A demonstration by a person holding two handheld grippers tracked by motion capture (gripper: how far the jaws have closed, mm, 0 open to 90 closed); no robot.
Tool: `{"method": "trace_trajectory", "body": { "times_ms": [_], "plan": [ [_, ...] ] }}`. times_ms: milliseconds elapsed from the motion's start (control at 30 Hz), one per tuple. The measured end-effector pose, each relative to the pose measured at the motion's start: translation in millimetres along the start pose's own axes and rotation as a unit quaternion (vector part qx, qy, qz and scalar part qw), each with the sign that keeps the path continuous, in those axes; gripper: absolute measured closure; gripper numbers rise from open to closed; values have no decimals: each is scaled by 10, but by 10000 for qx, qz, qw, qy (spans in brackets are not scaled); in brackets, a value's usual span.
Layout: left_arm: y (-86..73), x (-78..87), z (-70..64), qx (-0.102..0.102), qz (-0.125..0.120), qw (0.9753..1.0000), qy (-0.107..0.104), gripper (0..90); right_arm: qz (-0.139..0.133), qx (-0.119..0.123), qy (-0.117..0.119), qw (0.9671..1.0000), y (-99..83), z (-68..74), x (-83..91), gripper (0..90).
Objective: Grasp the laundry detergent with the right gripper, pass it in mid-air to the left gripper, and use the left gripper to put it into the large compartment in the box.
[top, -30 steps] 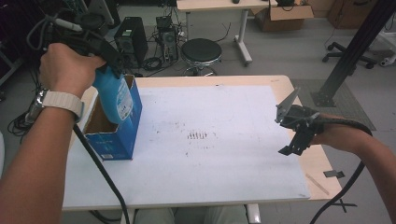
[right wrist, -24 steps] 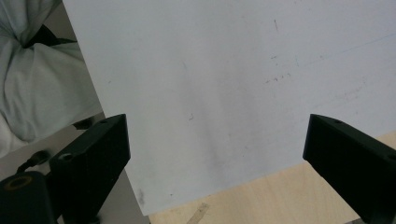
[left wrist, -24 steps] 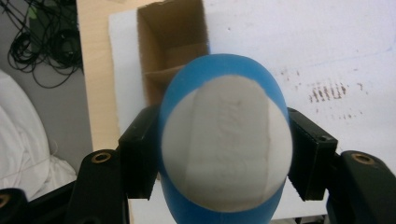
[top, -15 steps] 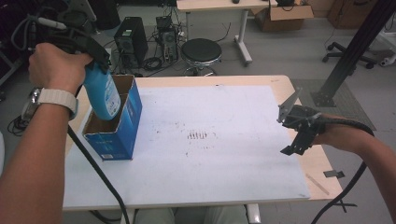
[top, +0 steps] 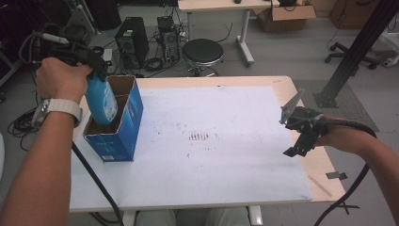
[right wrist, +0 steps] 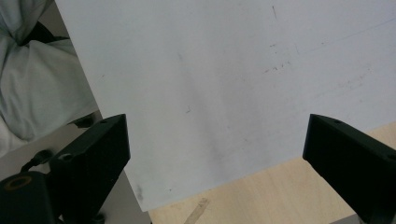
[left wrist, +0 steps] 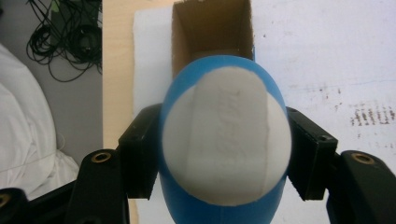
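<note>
The left hand-held gripper (top: 91,66) is clenched on a blue bottle (top: 101,101), its jaws pressing both sides near the white cap end; the bottle stands partly inside the open blue box (top: 117,136) at the counter's (top: 263,80) left edge; the right hand-held gripper (right wrist: 217,154) hangs wide open, grasping nothing, above the white sheet (top: 226,155).
</note>
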State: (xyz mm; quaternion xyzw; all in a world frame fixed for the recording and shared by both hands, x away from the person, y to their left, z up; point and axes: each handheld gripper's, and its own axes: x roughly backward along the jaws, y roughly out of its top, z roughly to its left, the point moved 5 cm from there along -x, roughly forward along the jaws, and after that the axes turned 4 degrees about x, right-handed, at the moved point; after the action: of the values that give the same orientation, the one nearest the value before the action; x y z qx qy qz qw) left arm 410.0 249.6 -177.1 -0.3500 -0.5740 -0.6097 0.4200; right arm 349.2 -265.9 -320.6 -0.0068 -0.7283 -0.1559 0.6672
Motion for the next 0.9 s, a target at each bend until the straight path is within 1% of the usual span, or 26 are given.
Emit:
{"method": "trace_trajectory", "body": {
  "times_ms": [167, 200, 300, 333, 367, 400, 467, 533, 567, 600, 633, 667, 733, 767, 800, 833, 867, 900],
  "plan": [
    [-48, -200, 14, -7, 78, 10000, -55, 382, 39, -11, 17, 10000, 3, -1, -21, 70],
    [-48, -200, 14, -7, 78, 10000, -55, 382, 40, -13, 12, 10000, 4, 1, -24, 70],
    [-76, -315, 17, -3, 108, 9999, -88, 382, 39, -27, 11, 10000, 8, -1, -30, 71],
    [-97, -388, 17, -19, 125, 9999, -89, 382, 51, -25, 11, 10000, 12, -1, -33, 71],
    [-97, -388, 17, -19, 125, 9999, -89, 382, 51, -25, 11, 10000, 12, -1, -33, 71],
    [-128, -475, 8, -80, 201, 9997, -78, 382, 48, -32, 20, 10000, 16, 3, -39, 70],
    [-158, -566, 0, -86, 186, 9998, -52, 382, 38, -61, 32, 10000, 19, 4, -49, 70],
    [-190, -660, -5, -131, 249, 9996, -39, 382, 32, -56, 34, 10000, 26, 7, -62, 70],
    [-190, -660, -5, -131, 249, 9996, -39, 382, 55, -67, 41, 10000, 28, 13, -66, 70],
    [-219, -743, -4, -132, 250, 9996, -62, 382, 58, -43, 46, 10000, 30, 13, -74, 71],
    [-219, -743, -4, -132, 250, 9996, -62, 382, 58, -43, 46, 10000, 30, 13, -74, 71],
    [-248, -823, -1, -170, 282, 9994, -104, 382, 81, -49, 53, 9999, 31, 17, -84, 71],
    [-278, -902, -4, -165, 355, 9991, -143, 382, 92, -63, 52, 9999, 31, 15, -93, 71],
    [-278, -902, -4, -165, 355, 9991, -143, 382, 92, -63, 52, 9999, 31, 15, -93, 71],
    [-303, -966, -12, -163, 350, 9991, -167, 382, 76, -89, 53, 9999, 38, 12, -103, 70],
    [-303, -966, -12, -163, 350, 9991, -167, 382, 76, -89, 53, 9999, 38, 12, -103, 70],
    [-326, -1025, -14, -203, 406, 9988, -173, 382, 66, -85, 64, 9999, 46, 15, -113, 71],
    [-326, -1025, -14, -203, 406, 9988, -173, 382, 66, -85, 64, 9999, 46, 15, -113, 71]
  ]
}}
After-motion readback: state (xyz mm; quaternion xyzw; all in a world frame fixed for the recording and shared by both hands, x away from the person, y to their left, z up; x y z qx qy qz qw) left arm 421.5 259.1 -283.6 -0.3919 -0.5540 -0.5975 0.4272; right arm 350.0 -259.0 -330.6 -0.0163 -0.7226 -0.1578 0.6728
